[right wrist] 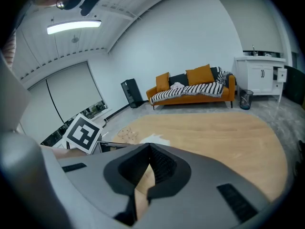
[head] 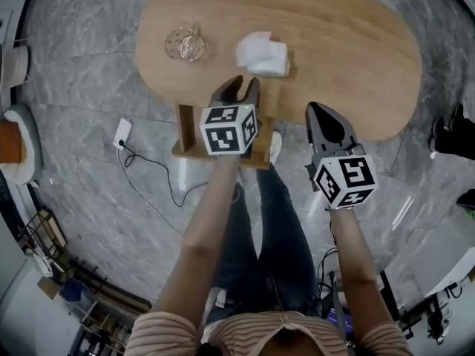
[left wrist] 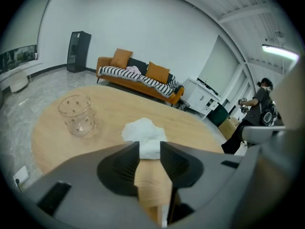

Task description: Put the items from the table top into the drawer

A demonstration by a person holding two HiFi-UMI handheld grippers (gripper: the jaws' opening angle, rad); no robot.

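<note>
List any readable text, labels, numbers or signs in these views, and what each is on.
None readable in any view.
Left gripper: black-and-white square markers on its cube, no letters.
Right gripper: the same kind of markers, no letters.
Glass cup, crumpled tissue, wooden table: no print seen.

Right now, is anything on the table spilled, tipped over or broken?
Nothing is spilled or broken. The dotted glass cup stands upright on the wooden table. Only the white tissue beside it looks untidy: it lies crumpled, apart from the cup.
</note>
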